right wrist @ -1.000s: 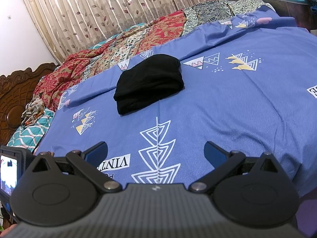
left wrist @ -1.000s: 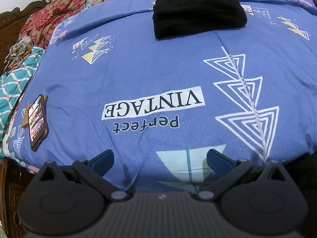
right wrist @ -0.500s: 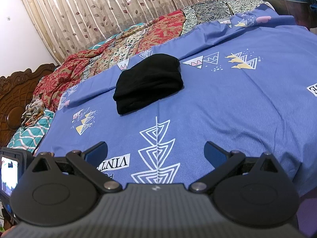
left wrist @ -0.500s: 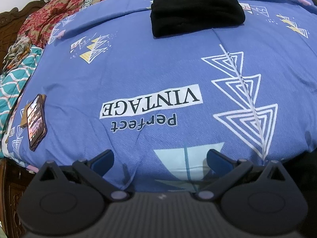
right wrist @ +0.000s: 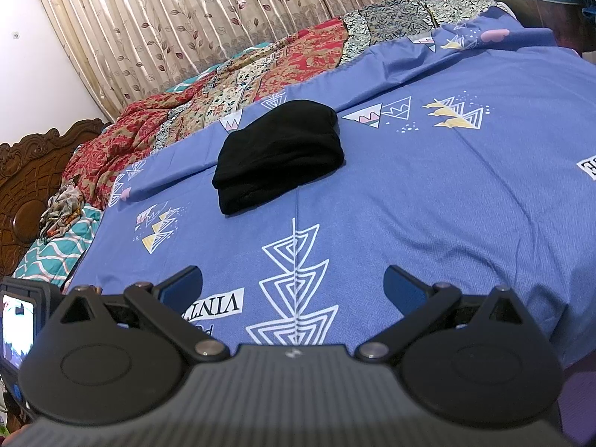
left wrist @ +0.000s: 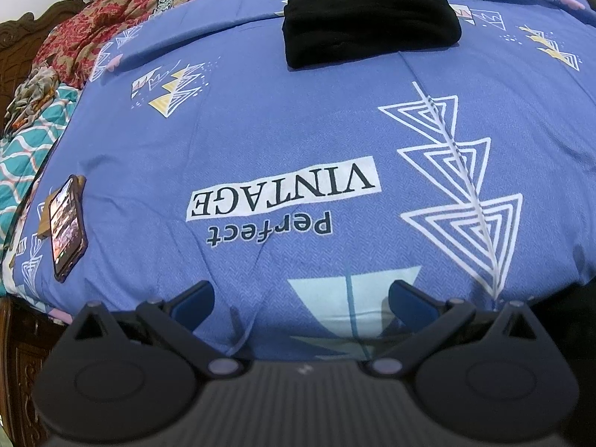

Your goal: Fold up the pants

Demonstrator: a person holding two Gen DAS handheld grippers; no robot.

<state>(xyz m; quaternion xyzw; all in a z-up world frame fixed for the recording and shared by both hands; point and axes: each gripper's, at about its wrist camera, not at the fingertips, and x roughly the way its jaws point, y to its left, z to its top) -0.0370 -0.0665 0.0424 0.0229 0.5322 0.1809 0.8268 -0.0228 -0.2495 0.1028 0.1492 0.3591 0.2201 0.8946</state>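
Left gripper (left wrist: 301, 298) hangs at the near edge of the sheet (left wrist: 260, 141), fingers spread wide, nothing between them. Right gripper (right wrist: 292, 287) likewise, fingers wide apart over the sheet. Off beyond the left finger lies a phone (left wrist: 67, 227). Well ahead of both fingertips sit the pants (right wrist: 279, 152), black, folded into a compact stack, curtain (right wrist: 186, 18) behind.

Bed: blue printed sheet (left wrist: 260, 130)
On it: folded black pants (left wrist: 368, 11), phone (left wrist: 66, 228), red patterned blanket (right wrist: 260, 70)
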